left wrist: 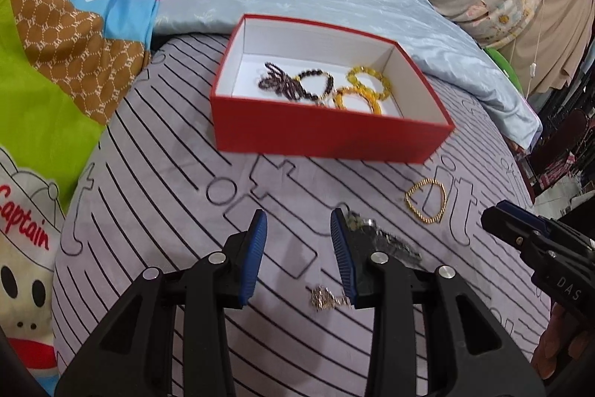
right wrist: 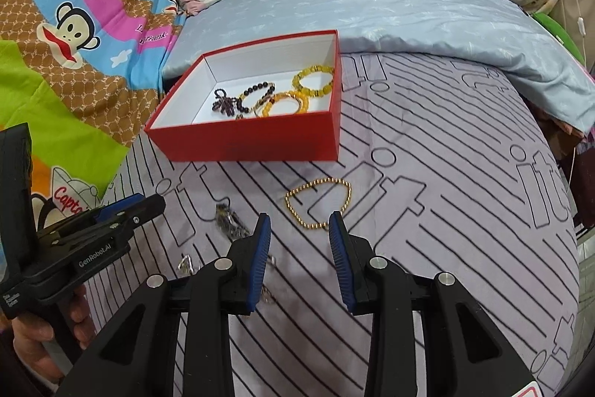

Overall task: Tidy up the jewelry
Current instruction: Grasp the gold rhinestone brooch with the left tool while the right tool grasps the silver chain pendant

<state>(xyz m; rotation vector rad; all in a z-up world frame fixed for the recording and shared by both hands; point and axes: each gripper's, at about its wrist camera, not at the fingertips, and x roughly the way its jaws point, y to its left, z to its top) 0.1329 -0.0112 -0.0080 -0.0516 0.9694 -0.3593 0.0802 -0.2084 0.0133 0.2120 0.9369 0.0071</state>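
- The left gripper (left wrist: 298, 222) hangs low over the bed, jaws wide apart with nothing between them.
- A red box (left wrist: 327, 133) with white inside walls sits ahead on the striped grey sheet (left wrist: 156, 151).
- Inside it lie a dark beaded bracelet (left wrist: 293, 84) and yellow beaded bracelets (left wrist: 362, 88), bunched together.
- A gold bead bracelet (left wrist: 425, 200) lies on the sheet, in front of the box and to the right.
- A silvery chain (left wrist: 386, 237) lies just beside the right blue pad, partly hidden by it.
- A small gold-toned piece (left wrist: 327, 298) lies near that pad's base.
- The right gripper (left wrist: 520, 229) enters from the right edge; its jaws cannot be judged here.
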